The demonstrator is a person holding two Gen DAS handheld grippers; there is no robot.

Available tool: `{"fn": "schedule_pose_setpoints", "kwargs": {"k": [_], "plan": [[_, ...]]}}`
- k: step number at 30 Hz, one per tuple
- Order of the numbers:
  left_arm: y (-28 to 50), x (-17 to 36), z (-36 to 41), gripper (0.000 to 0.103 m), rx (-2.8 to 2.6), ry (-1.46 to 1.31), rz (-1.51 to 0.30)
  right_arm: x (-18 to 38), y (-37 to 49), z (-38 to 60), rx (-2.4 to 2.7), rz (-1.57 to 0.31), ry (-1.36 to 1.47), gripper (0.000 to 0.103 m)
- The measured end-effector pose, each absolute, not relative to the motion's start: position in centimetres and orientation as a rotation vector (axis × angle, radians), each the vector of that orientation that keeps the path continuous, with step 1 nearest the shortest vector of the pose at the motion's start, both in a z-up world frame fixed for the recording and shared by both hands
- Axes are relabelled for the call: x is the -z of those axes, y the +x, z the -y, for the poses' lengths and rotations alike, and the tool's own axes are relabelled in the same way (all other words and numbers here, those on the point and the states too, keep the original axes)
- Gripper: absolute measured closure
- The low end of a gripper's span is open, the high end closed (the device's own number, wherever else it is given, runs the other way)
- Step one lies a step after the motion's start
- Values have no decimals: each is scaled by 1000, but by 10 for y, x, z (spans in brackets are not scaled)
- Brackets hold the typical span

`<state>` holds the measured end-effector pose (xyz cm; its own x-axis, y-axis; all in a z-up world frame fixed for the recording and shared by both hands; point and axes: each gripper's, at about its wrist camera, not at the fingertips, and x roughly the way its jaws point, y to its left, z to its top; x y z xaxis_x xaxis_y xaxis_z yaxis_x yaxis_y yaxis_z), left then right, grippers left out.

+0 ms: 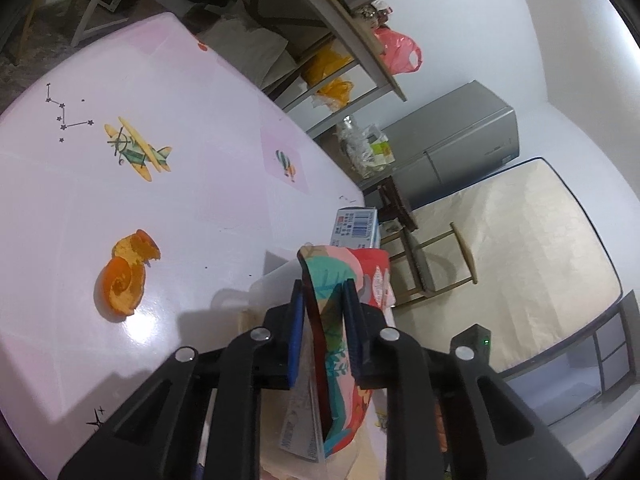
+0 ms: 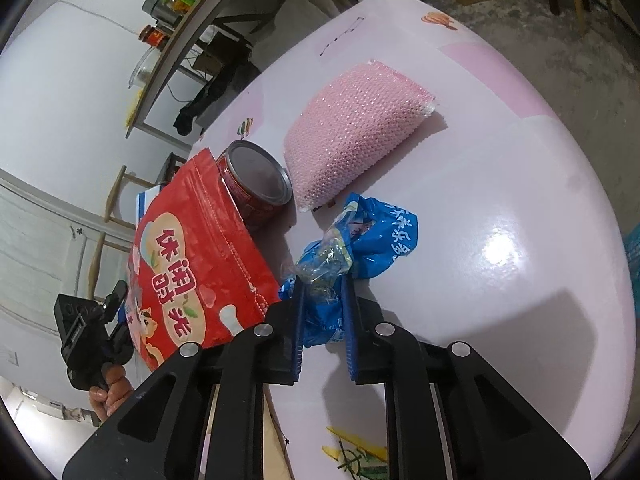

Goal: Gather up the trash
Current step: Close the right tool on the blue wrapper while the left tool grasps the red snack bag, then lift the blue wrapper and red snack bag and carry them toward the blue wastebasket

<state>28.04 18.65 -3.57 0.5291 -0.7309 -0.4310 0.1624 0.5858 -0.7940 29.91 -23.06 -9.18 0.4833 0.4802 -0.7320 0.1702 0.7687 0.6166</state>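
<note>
The crumpled blue wrapper (image 2: 360,240) lies on the desk (image 2: 500,200), pinched at its near end by the right tool (image 2: 323,312). The left tool (image 1: 325,328) grips the red snack bag's (image 2: 192,256) rim. The thin film could slip free, or the bag sag shut, nudging the can (image 2: 256,184).

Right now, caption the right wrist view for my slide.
Right gripper clamps a crumpled blue wrapper beside the red snack bag.

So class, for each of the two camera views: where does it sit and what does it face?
Left wrist: on the left gripper, facing the pink tabletop's edge; fingers clamp a colourful snack bag.
Right wrist: on the right gripper, facing across the table; fingers clamp a crumpled blue plastic wrapper.
Shared: the red snack bag and the table.
</note>
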Motion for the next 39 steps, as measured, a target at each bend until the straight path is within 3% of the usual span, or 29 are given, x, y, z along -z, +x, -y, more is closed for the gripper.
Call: {"fn": "schedule_pose_setpoints", "kwargs": {"k": [12, 39], "plan": [[269, 14, -190, 96, 723, -827, -725, 82, 290, 239, -211, -1045, 709, 89], [244, -50, -174, 97, 894, -793, -536, 65, 269, 254, -225, -989, 727, 89]]}}
